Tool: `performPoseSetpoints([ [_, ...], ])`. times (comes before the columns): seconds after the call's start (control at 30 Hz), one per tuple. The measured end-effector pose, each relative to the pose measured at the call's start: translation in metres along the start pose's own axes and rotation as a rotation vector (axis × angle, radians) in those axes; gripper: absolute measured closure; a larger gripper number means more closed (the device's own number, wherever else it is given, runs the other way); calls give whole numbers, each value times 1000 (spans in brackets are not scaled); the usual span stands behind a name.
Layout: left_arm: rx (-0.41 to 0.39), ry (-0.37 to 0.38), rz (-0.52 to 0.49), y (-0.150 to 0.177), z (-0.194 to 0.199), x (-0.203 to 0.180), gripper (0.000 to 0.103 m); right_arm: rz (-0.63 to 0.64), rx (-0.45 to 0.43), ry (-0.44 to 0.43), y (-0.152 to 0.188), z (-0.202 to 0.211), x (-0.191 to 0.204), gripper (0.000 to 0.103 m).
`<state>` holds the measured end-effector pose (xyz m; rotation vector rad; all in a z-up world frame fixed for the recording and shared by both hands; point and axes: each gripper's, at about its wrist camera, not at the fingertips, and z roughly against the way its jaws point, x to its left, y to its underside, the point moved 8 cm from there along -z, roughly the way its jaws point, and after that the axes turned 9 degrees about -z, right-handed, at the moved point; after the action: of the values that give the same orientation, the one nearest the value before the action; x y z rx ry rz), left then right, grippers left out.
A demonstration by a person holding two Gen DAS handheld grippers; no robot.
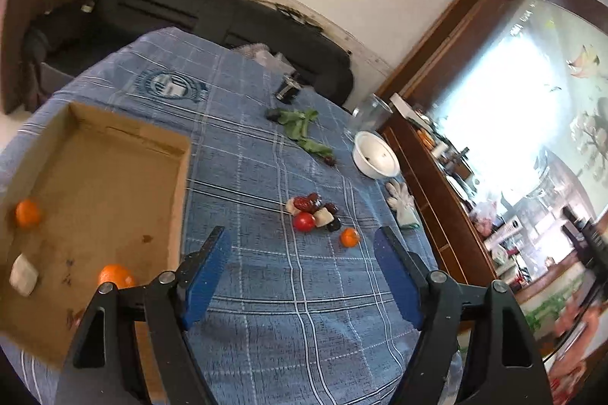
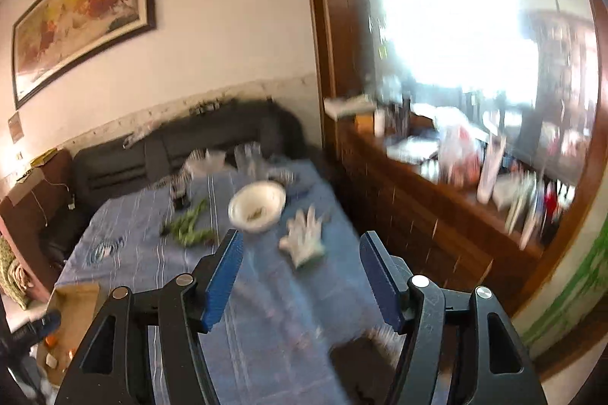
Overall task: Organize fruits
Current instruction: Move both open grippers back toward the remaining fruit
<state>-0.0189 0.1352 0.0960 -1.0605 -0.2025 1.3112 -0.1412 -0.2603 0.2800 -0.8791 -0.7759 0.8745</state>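
A shallow cardboard box (image 1: 125, 135) lies on the left of the blue checked tablecloth (image 1: 266, 291). In it are two oranges (image 1: 27, 213) (image 1: 114, 275) and a white chunk (image 1: 23, 275). On the cloth sits a small pile: a red tomato (image 1: 304, 221), red dates (image 1: 304, 202), a white piece (image 1: 323, 216), a dark fruit (image 1: 334, 224), and a small orange (image 1: 349, 237). My left gripper (image 1: 302, 249) is open and empty, above the cloth just short of the pile. My right gripper (image 2: 300, 249) is open and empty; its view is motion-blurred and shows the box (image 2: 76, 306) at lower left.
A white bowl (image 1: 374, 154) (image 2: 257, 207), a white glove (image 1: 402, 201) (image 2: 304, 237), green leaves (image 1: 304, 131) (image 2: 190, 226) and a glass jar (image 1: 368, 112) lie toward the far side. A black sofa (image 1: 228, 21) stands behind the table and a wooden cabinet (image 1: 437, 177) on the right.
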Motion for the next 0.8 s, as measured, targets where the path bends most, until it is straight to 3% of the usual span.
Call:
performPoseSetpoints([
  [0.13,-71,-72,-33,-8,35,-17,26,62,-94,-65,-50,16,10,33],
  [0.3,-182,-179,-141,-31,86,-46,26,101,-130,-146,-90,22,33,26],
  [0.4,-217,-225,-188,-46,97,-54,15,107,-130,-186,-95,12,45,19],
  [0.5,-192,-249,-233,-50,80,-57,13,66,-44,-260,-58,-24,54,17],
  [0.63,-39,-199,-218,-37,17,-52,13,27,214,-329,45,-115,74,18],
  [0.7,34,-169,-191,-28,-20,-46,13,26,311,-336,90,-153,83,24],
  [0.8,119,-148,-156,-17,-77,-35,15,59,457,-314,160,-210,100,50],
])
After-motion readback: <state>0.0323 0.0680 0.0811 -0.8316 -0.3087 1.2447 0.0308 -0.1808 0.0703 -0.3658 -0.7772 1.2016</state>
